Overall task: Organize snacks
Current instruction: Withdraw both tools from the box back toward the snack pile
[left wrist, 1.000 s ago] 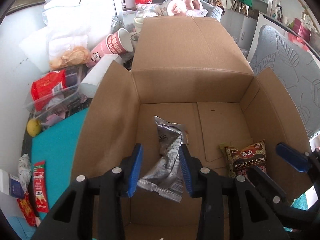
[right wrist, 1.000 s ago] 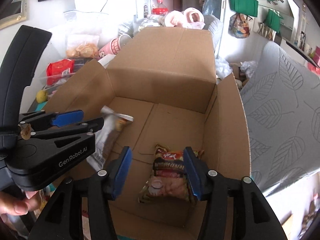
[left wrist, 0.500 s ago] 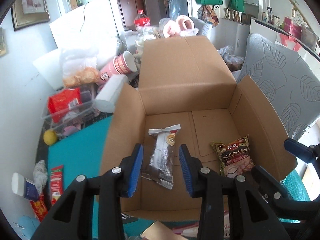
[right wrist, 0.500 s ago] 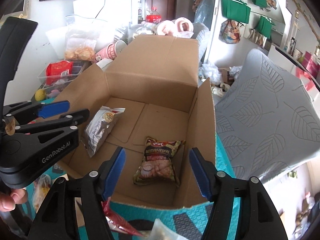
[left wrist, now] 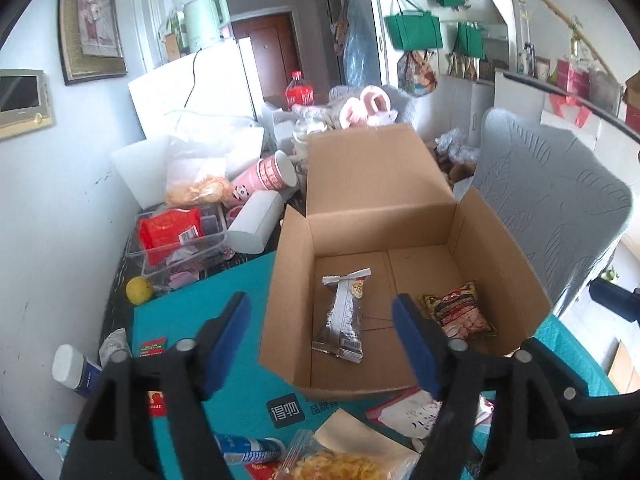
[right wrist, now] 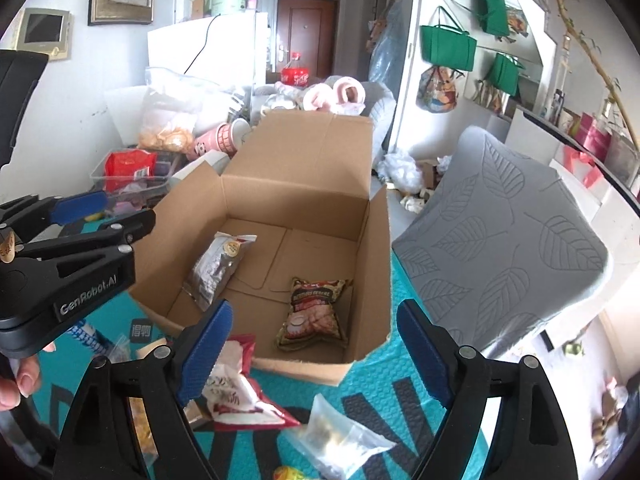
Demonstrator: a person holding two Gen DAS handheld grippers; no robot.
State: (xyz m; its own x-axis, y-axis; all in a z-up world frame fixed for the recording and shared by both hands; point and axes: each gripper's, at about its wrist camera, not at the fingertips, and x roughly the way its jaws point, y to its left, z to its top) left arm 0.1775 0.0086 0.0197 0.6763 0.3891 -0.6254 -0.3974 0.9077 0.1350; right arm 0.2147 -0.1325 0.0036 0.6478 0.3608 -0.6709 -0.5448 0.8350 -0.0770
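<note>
Both your tools have pulled back up out of the open brown cardboard box [left wrist: 384, 208], jaws just spread: the left tool [left wrist: 320, 336] empty, its silver foil snack packet [left wrist: 344, 320] now lying on the box floor at left; the right tool [right wrist: 312, 344] empty too, its dark pouch reading "NUTRITIOUS CEREAL" [right wrist: 314, 308] lying right. More packets wait on the teal desk [left wrist: 192, 308]. The left tool's body reads "GenRobot.AI".

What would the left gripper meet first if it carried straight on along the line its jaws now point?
Most likely the silver snack packet on the floor of the cardboard box. The open left gripper is aimed into the box over its near wall, though depth is unclear, so the near rim might come first.
</note>
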